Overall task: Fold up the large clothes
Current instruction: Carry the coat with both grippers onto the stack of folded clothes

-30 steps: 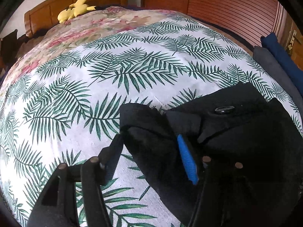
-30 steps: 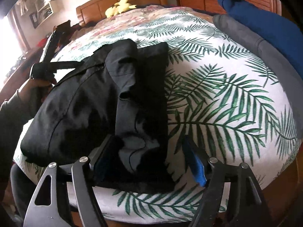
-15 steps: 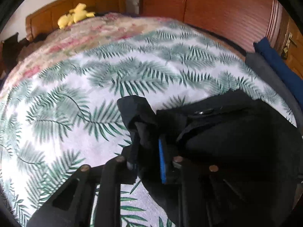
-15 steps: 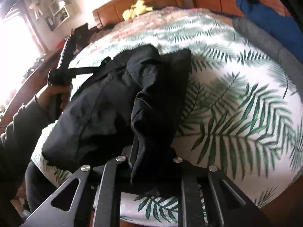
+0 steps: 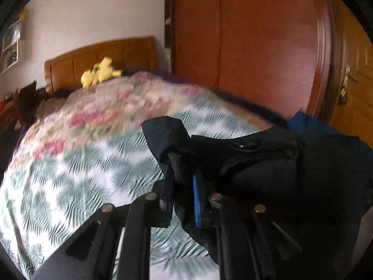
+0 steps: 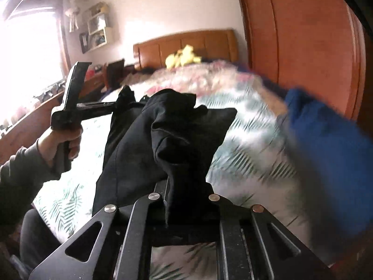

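Note:
A large black garment (image 5: 279,175) with a metal snap hangs lifted above the palm-leaf bedspread (image 5: 70,175). My left gripper (image 5: 181,182) has one bunched corner between its pads, and its jaws are still closing on the cloth. In the right wrist view the garment (image 6: 139,144) sags between both grippers. My right gripper (image 6: 186,186) is shut on another corner, the jaws tightening the last bit. That view also shows the left gripper (image 6: 116,105) from the side, held by a hand (image 6: 63,144) in a dark sleeve.
A folded blue garment (image 6: 326,151) lies at the bed's right edge. A yellow plush toy (image 5: 100,71) sits by the wooden headboard (image 5: 105,56). A red-brown wardrobe (image 5: 244,46) and a door (image 5: 354,81) stand to the right. Both views are motion-blurred.
Both grippers went from open beside the garment to shut on its corners. Both then rose and tilted up, lifting the black garment off the bedspread.

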`<state>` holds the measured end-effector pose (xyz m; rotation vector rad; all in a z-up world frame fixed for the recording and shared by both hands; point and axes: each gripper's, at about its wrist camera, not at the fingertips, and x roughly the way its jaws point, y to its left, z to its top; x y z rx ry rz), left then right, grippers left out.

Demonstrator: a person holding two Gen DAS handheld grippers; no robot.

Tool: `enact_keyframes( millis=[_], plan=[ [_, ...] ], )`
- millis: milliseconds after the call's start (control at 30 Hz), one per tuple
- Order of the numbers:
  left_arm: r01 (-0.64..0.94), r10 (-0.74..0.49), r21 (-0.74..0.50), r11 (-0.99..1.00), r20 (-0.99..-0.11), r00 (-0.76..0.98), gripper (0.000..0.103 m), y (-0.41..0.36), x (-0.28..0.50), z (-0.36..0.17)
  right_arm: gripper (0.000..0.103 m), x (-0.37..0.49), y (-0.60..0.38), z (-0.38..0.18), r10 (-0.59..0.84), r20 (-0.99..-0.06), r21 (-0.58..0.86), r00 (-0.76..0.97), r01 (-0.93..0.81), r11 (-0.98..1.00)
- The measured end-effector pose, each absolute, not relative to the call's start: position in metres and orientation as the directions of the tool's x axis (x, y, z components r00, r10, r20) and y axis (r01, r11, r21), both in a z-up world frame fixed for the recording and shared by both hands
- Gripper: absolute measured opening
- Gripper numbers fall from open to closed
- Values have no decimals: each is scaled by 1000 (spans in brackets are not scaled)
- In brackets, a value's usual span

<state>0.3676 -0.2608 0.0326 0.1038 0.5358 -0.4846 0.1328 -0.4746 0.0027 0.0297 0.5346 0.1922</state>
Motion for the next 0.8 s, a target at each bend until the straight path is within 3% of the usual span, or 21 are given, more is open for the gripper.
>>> enact_keyframes(
  millis=[200,400,600,800],
  plan=[
    [540,-501,-40,840,-438,746,9,-350,364,93,7,115,-551,70,86,-411,-3,908,-95,995],
    [640,-603,-51,767,-399,691,9,-451,364,119,7,92,-627,109,-52,-345,-51,937,37,998],
    [708,-651,-40,705,-430,625,9,-537,371,110,7,73,-692,99,-184,-343,-36,921,182,983],
    [715,-633,-36,698,-498,593,12,-581,371,78,8,72,-742,55,-303,-416,3,858,334,942]
  ],
)
